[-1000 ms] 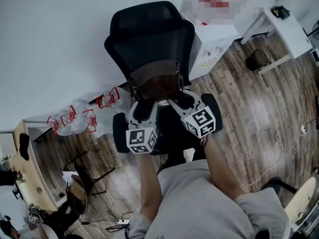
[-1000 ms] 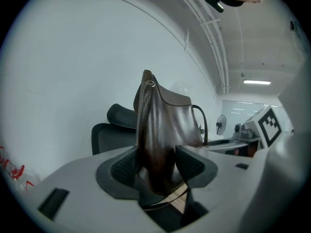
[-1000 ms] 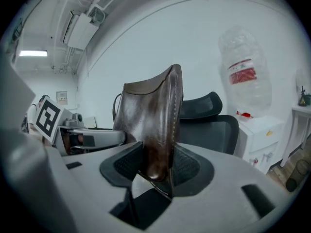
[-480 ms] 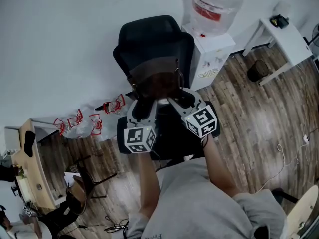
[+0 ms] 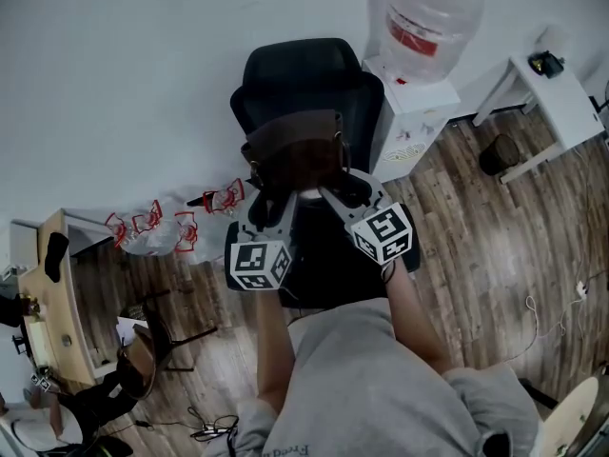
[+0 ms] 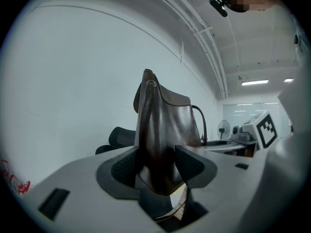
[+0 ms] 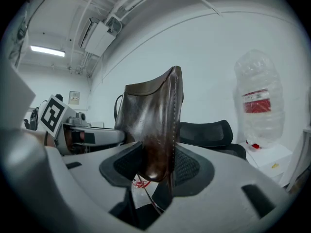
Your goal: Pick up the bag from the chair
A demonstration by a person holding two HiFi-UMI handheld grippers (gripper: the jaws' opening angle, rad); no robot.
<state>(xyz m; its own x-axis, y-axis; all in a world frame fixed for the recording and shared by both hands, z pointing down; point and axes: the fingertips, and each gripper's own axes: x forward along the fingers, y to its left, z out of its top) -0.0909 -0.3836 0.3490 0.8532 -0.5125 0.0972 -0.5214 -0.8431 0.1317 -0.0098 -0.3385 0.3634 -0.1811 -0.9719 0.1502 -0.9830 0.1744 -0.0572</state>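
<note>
Gripping the brown leather bag from both sides, the left gripper pinched its 9 o'clock edge and the right gripper its 3 o'clock edge, and the bag stood upright between them before the backrest of the black chair at 12 o'clock.

Grey short-sleeved shirt, pale grey left gripper and right gripper, black-padded jaws, black-and-white marker cubes.

The left forearm and right forearm reach forward side by side toward the bag. The left gripper clamps its fingers on the bag's left side and the right gripper clamps on its right side. Both point roughly level.
</note>
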